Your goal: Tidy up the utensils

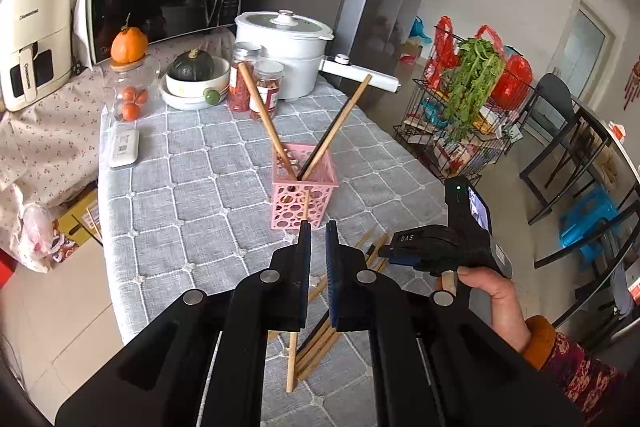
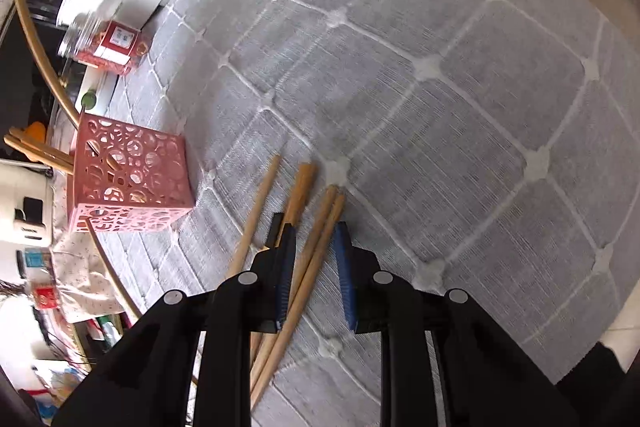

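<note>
While the sorting is under way, only part of it can be counted as done: a few chopsticks are already stood in the pink basket, leaning out to either side of its rim. Several loose chopsticks are still spread on the grey quilted cloth just beside the basket, so by this judgement more than half of the work is left.

The left gripper is clenched almost fully, only a thin slit being seen between its blue pads. A single light chopstick is carried by it – the stick runs along the left finger, its upper end showing against the basket's front wall and its lower end hanging over the cloth near the table edge. It is held close to the basket but has not yet been dropped in.

The right gripper is pointed steeply down at the loose pile and is drawn in narrowly around a pair of chopsticks lying side by side on the cloth. The pair appears to be pinched – one pad is touched near the tip, the other farther back – though nothing has been lifted. The neighbouring sticks are left outside the jaws.
</note>
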`<state>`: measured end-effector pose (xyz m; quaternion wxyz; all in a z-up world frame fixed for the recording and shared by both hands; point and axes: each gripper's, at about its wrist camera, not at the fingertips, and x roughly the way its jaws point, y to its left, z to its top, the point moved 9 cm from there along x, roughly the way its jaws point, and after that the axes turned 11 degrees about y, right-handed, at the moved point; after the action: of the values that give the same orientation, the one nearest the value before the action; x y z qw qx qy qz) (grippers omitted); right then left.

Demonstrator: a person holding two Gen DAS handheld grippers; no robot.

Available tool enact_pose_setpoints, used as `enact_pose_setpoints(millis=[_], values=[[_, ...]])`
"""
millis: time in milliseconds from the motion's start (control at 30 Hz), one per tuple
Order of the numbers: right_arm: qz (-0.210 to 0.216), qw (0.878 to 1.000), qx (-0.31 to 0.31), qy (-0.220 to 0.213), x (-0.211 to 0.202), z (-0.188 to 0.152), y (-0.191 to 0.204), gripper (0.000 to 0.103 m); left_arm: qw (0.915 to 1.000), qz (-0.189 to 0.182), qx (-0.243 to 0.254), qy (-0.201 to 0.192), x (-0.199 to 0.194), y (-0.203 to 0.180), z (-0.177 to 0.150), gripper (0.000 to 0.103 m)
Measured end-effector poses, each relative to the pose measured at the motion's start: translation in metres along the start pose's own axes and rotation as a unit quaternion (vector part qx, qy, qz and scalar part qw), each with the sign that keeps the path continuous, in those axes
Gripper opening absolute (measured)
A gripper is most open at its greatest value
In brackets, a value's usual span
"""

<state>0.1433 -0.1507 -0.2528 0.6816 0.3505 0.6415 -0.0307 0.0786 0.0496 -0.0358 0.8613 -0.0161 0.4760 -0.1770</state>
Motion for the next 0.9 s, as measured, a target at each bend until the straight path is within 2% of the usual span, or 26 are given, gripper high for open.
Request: enact_pose_setpoints(millis=[33, 133, 167, 233, 267, 333, 400, 467, 500, 633, 667, 700, 733, 767, 900], values=[[-0.007, 1.000, -0.005, -0.005, 0.001, 0.001, 0.001, 0.009, 1.0000, 0.002, -0.003, 0.003, 0.002, 0.003, 0.000, 0.007], [0.020, 1.000, 0.009, -0.006, -0.001, 0.001, -0.004, 0.006, 0.9997, -0.003, -0.010, 0.022, 0.014, 0.010, 0.001, 0.007], [0.023, 1.000, 0.009, -0.009, -0.004, 0.001, -0.006, 0.006, 0.9990, -0.014, -0.014, 0.040, 0.025, 0.013, 0.000, 0.008], [0.034, 0.999, -0.007, -0.029, -0.022, -0.003, -0.005, 0.005, 0.9968, -0.021, -0.024, 0.073, 0.049, 0.018, -0.002, 0.016], [0.037, 0.998, -0.021, -0.039, -0.031, -0.006, -0.002, 0.005, 0.9946, -0.014, -0.033, 0.097, 0.067, 0.023, -0.004, 0.022], [0.041, 0.997, -0.045, -0.055, -0.047, -0.011, 0.004, 0.006, 0.9897, 0.009, -0.038, 0.138, 0.102, 0.029, -0.009, 0.025], [0.049, 0.994, -0.067, -0.066, -0.062, -0.016, 0.007, 0.005, 0.9862, 0.029, -0.041, 0.158, 0.128, 0.030, -0.008, 0.027], [0.063, 0.993, -0.074, -0.066, -0.070, -0.018, 0.006, 0.006, 0.9851, 0.041, -0.041, 0.161, 0.143, 0.029, -0.004, 0.027], [0.069, 0.993, -0.074, -0.063, -0.071, -0.016, 0.005, 0.006, 0.9852, 0.040, -0.040, 0.162, 0.149, 0.025, -0.001, 0.031], [0.097, 0.991, -0.074, -0.049, -0.078, -0.015, -0.002, 0.006, 0.9834, 0.049, -0.038, 0.170, 0.167, 0.014, 0.007, 0.031], [0.100, 0.991, -0.080, -0.046, -0.081, -0.015, -0.002, 0.006, 0.9833, 0.051, -0.036, 0.171, 0.169, 0.011, 0.007, 0.029], [0.101, 0.990, -0.084, -0.045, -0.081, -0.015, -0.001, 0.006, 0.9832, 0.055, -0.032, 0.171, 0.170, 0.008, 0.007, 0.015], [0.104, 0.990, -0.088, -0.044, -0.083, -0.016, 0.000, 0.006, 0.9832, 0.063, -0.029, 0.169, 0.170, 0.007, 0.007, 0.008], [0.107, 0.989, -0.094, -0.042, -0.085, -0.018, 0.002, 0.006, 0.9842, 0.062, -0.025, 0.164, 0.168, 0.005, 0.007, 0.005], [0.124, 0.986, -0.104, -0.041, -0.095, -0.025, 0.006, 0.006, 0.9903, 0.033, -0.012, 0.135, 0.133, -0.005, 0.007, 0.005]])
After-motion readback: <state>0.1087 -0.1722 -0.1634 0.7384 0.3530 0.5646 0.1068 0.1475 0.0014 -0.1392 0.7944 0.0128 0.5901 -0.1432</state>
